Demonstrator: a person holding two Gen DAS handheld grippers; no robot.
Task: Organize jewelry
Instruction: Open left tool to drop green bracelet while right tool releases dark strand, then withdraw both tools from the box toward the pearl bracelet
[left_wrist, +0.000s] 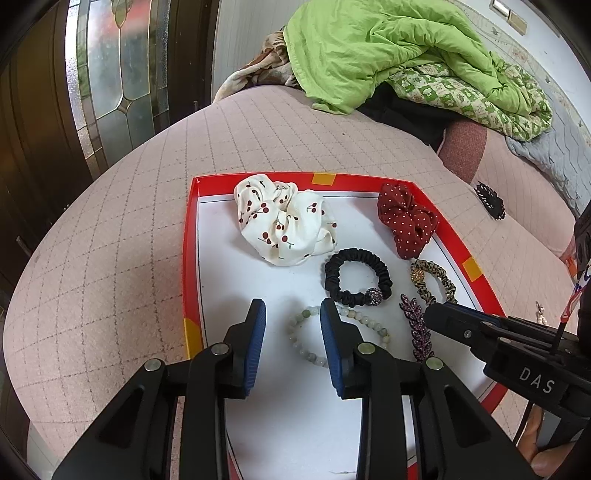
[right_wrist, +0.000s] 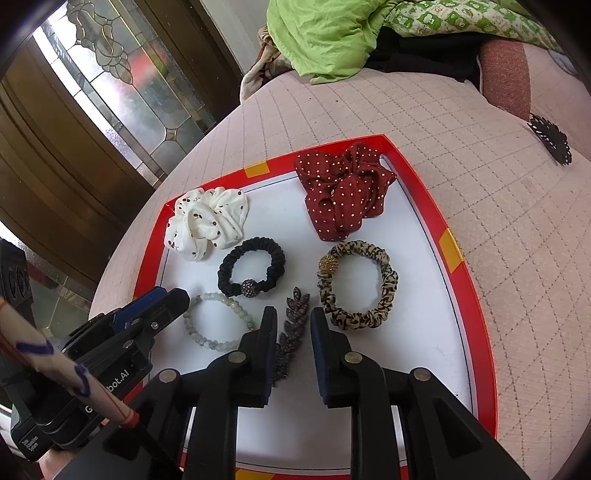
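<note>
Left gripper (left_wrist: 293, 314), jaws apart, hangs over the pale green bead bracelet (left_wrist: 345, 325); right gripper (right_wrist: 293, 317), jaws apart, straddles the dark leaf-shaped hair clip (right_wrist: 293, 325) on the red-rimmed white tray (right_wrist: 448, 243)

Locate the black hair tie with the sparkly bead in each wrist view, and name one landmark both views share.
Left wrist: black hair tie, right of centre, below the cherry-print scrunchie.
Right wrist: black hair tie, left of centre.
Shared landmark: red polka-dot scrunchie in the tray's far right corner.
</note>
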